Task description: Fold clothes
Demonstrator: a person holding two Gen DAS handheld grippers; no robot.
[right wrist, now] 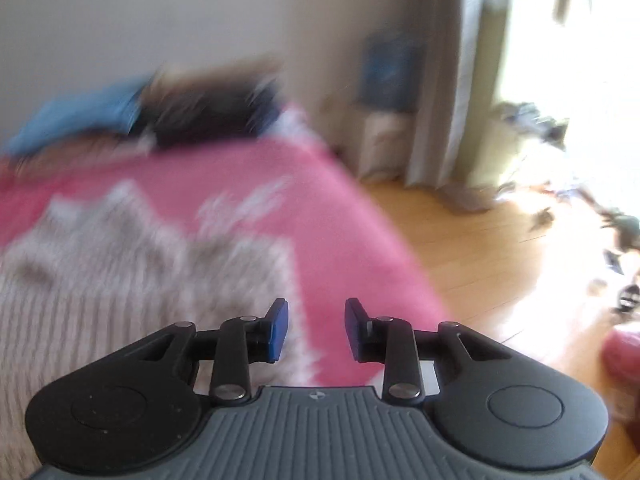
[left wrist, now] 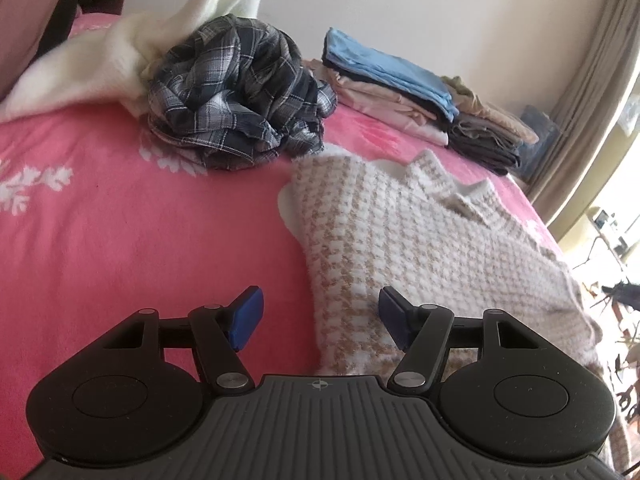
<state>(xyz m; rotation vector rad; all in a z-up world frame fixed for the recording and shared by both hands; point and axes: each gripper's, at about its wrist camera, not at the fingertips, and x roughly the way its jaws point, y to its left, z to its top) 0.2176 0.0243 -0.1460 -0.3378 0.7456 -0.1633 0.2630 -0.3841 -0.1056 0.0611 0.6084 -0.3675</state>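
Here the beige-and-white checked sweater (left wrist: 420,248) lies spread on the pink bedspread (left wrist: 120,220), running from the centre of the left wrist view out toward 4 o'clock, and the left gripper (left wrist: 320,316) hangs over its near edge with jaws wide apart and nothing between them. At 11 o'clock from the sweater sits a crumpled plaid shirt (left wrist: 236,92) against a cream fleece (left wrist: 100,64), and at 1 o'clock a stack of folded clothes (left wrist: 412,92) stands by the wall. In the blurred right wrist view the right gripper (right wrist: 316,328) is spread open and empty above the bedspread's edge, sweater (right wrist: 120,272) at 9 o'clock, wooden floor (right wrist: 480,260) at 2 o'clock.
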